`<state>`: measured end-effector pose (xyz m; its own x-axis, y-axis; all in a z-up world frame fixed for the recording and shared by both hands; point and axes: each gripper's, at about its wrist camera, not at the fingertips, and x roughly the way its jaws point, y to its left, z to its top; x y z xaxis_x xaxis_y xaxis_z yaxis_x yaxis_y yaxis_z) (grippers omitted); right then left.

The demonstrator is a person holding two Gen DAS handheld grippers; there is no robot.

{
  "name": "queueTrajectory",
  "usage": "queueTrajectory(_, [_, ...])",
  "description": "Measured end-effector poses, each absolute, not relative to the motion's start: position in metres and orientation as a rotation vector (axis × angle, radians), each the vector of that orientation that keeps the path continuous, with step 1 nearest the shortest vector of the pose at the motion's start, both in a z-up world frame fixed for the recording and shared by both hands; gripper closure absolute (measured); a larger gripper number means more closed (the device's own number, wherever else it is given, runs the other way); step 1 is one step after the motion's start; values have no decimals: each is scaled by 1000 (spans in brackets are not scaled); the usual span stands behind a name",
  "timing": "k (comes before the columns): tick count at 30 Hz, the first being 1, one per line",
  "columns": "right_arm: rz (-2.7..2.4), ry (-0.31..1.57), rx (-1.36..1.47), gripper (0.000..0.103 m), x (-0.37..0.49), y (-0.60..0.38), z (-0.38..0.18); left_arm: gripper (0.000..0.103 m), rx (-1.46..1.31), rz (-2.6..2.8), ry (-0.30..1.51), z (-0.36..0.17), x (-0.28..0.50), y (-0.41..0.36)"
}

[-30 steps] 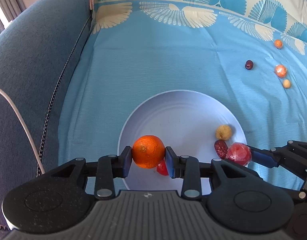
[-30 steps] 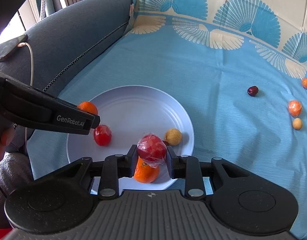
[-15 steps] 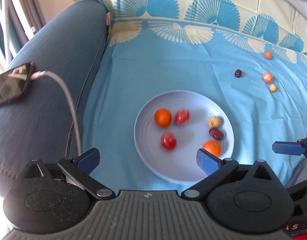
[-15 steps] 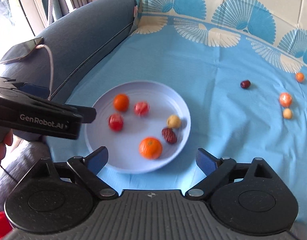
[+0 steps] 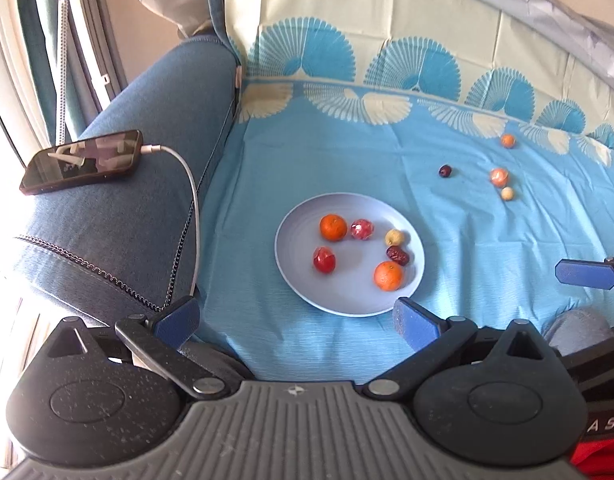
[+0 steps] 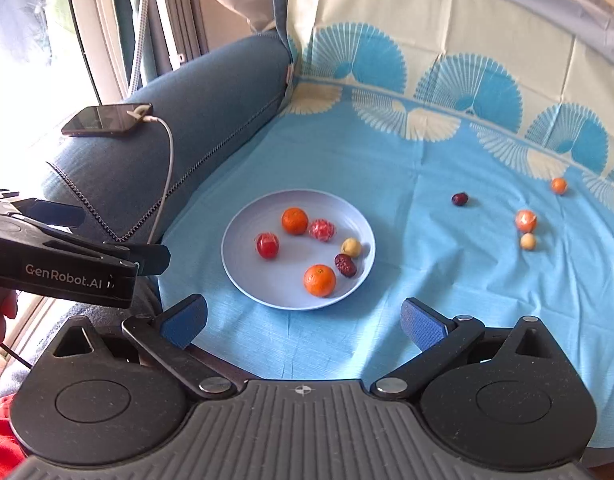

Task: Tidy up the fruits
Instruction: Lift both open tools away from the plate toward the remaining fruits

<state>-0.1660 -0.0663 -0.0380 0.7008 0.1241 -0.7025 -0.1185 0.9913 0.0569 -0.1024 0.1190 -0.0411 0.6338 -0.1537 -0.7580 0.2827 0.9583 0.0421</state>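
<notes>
While spread wide and holding nothing above the blue cloth [image 5: 347,160], left gripper [image 5: 295,320] and right gripper [image 6: 303,318], ridged blue pads bare. On the smooth round plate [image 6: 275,292]: two dimpled oranges [image 6: 319,280], two film-wrapped red fruits [image 6: 267,245], wrinkled date [image 6: 345,265], pale ball [image 6: 351,247]. Well apart, four small fruits [image 6: 525,220].

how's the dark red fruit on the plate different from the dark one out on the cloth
The dark fruit on the plate is oblong and touches a pale yellow fruit; the dark fruit on the cloth looks rounder, smaller in view, and lies alone, farther away. Both are dark red and unwrapped.
</notes>
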Motion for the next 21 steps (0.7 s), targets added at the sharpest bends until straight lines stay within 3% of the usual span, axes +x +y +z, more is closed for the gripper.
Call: queueTrajectory(21, [111, 656, -9, 1, -222, -70, -12, 0, 181, -264, 724, -8, -153, 112])
